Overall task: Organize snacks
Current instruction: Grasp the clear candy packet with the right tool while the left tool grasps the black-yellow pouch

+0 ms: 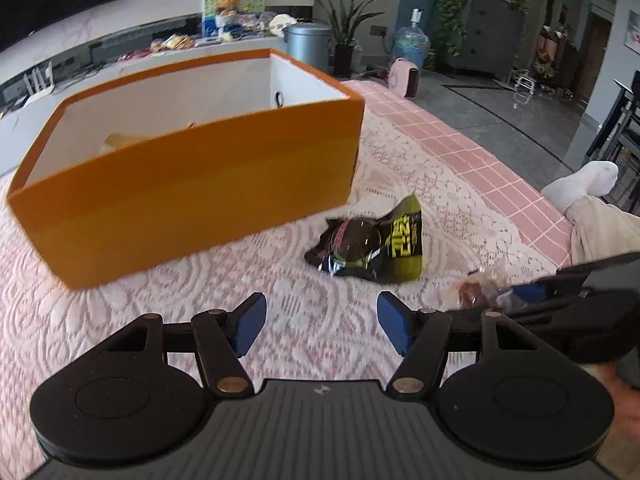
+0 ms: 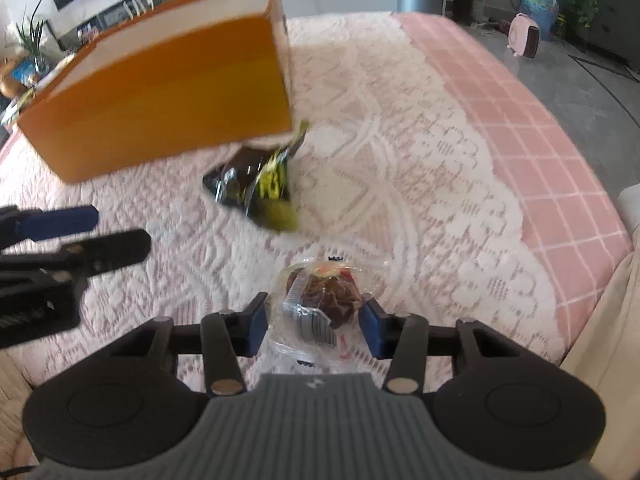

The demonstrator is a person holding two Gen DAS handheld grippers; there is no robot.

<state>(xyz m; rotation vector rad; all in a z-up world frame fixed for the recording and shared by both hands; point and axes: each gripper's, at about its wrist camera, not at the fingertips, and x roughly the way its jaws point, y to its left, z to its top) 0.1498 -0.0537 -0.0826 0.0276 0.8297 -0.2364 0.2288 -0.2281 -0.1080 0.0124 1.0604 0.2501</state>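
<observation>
An orange box (image 1: 192, 184) with a white inside stands on the lace-covered bed; it also shows in the right wrist view (image 2: 160, 96). A black and green snack bag (image 1: 372, 244) lies just right of the box, also seen in the right wrist view (image 2: 260, 188). My left gripper (image 1: 322, 324) is open and empty, low over the cover, short of the bag. My right gripper (image 2: 314, 320) has its pads on both sides of a clear-wrapped brown snack (image 2: 320, 304); it shows at the right in the left wrist view (image 1: 480, 288).
Something yellowish lies inside the box (image 1: 116, 140). The pink checked bed edge (image 1: 480, 160) runs along the right. A person's leg and white sock (image 1: 584, 188) rest at the right edge. The left gripper shows at the left in the right wrist view (image 2: 60, 240).
</observation>
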